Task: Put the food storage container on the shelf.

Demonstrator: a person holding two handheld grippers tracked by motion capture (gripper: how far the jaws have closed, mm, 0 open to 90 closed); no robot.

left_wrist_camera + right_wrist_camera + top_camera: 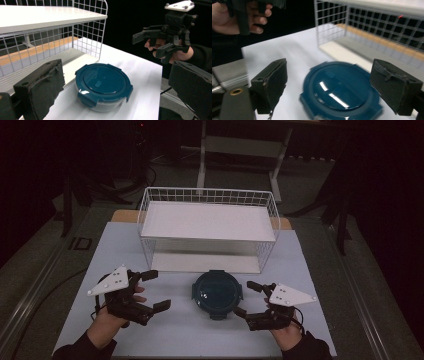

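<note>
While the right gripper view is blurred, the round food container [340, 91] with its dark blue clip lid reads clearly enough; its near edge is cut off at the bottom of that view. It sits on the white worktop [175, 335], just in front of the wire rack [207, 227], between the two hand-held grippers. Left hand-held gripper [156, 291]: jaws apart, nothing between them, off to the container's left. Right hand-held gripper [247, 298]: jaws wide apart, pads clear of the container, just beside its right edge. Contents of the container hard to make out; only the clear lower wall shows under the lid in the left gripper view. Rack has a white shelf board on top and a lower board at worktop level. Room behind is dark; a table frame [240, 150] stands past the rack. Both forearms are cropped at the bottom of the high view.
</note>
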